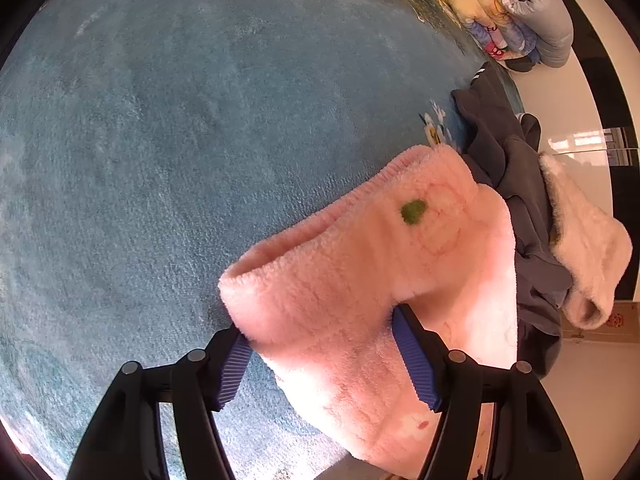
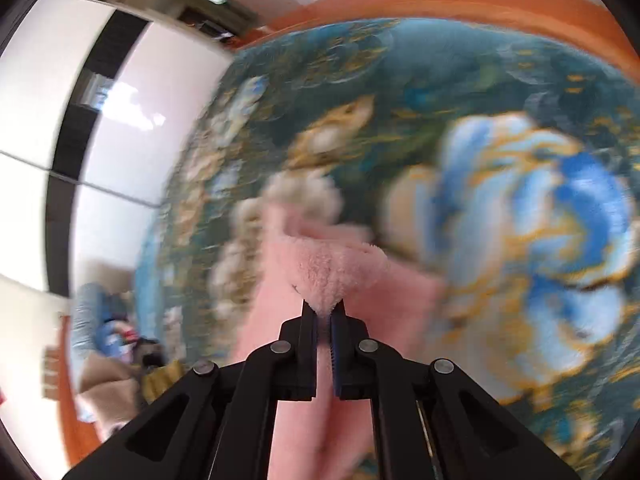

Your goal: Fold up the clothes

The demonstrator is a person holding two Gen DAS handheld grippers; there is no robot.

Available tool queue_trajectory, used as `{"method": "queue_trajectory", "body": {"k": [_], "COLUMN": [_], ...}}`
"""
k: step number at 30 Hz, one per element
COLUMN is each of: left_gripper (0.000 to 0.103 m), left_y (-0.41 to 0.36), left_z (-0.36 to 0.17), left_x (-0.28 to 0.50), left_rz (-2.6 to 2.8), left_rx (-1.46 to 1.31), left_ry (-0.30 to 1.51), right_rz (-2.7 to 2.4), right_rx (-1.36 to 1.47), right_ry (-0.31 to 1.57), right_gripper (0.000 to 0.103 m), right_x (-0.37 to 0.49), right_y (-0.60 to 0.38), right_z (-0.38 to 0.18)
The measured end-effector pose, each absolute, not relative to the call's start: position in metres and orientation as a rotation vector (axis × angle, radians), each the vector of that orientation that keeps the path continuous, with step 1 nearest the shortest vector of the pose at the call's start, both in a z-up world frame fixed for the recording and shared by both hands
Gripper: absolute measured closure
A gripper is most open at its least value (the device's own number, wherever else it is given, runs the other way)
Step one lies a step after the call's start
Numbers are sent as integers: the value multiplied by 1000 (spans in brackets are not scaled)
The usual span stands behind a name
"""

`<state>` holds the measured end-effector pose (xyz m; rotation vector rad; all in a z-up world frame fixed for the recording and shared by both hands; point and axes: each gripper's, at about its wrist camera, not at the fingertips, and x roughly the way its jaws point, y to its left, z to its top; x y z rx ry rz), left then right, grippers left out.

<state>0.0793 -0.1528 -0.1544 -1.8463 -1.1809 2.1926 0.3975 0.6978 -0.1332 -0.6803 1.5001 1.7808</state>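
Fleece, plush pile, ribbed rubber

You're seeing fluffy pink fleece garment (image 1: 352,272) lying on matt plush blanket (image 1: 180,140), ribbed blue pads (image 1: 416,364) pressing it.

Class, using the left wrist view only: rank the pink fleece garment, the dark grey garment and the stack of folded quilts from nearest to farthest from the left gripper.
1. Pink fleece garment: between the fingers of the left gripper.
2. Dark grey garment: to the right, just behind the pink one.
3. Stack of folded quilts: top right, at the far edge of the blue carpet.
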Motion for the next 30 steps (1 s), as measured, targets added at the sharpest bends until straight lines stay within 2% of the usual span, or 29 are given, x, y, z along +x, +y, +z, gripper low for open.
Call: {"method": "queue_trajectory", "body": {"k": [4,5,6,12,14,16,17,21,23,24,25,30], "left_gripper": [31,31,31,31,31,33,33,35,46,61,70,79], "left_y": [-154,-154,-154,-157,-158,-160,-161,-171,-176,-179,-180,-172], "left_z": [-154,-153,-153,-156,-155,-156,-156,-158,-158,-158,-157,-134], "left_x": [80,80,79,77,75,74,73,73,73,73,72,65], "left_rz": [2196,2204,2214,2221,2227,2229,2225,2202,2189,2185,2189,2260], "left_rx": [-1852,-1852,-1851,-1827,-1819,-1812,-1809,-1786,-1776,-1778,-1789,-1783], "left_ry": [-1154,-1141,-1126,-1147,-1144,-1157,-1170,-1265,-1333,-1365,-1376,-1314], "right_rz": [1754,1742,1726,1700,1693,1693,1701,1754,1798,1819,1835,1892], "right_rx": [-708,-720,-735,-681,-641,-626,-616,-604,-623,-630,-629,-612], "right_ry": [1513,1493,1474,1493,1522,1545,1576,1597,1577,1570,1564,1540], "right_gripper": [89,77,70,60,60,67,84,87,87,87,88,89], "right_x": [402,402,402,404,401,399,398,384,373,367,364,357], "right_y": [694,694,694,694,695,695,695,690,687,685,683,676], "right_z": [-149,-149,-150,-163,-167,-166,-165,-147,-133,-126,-119,-84]}}
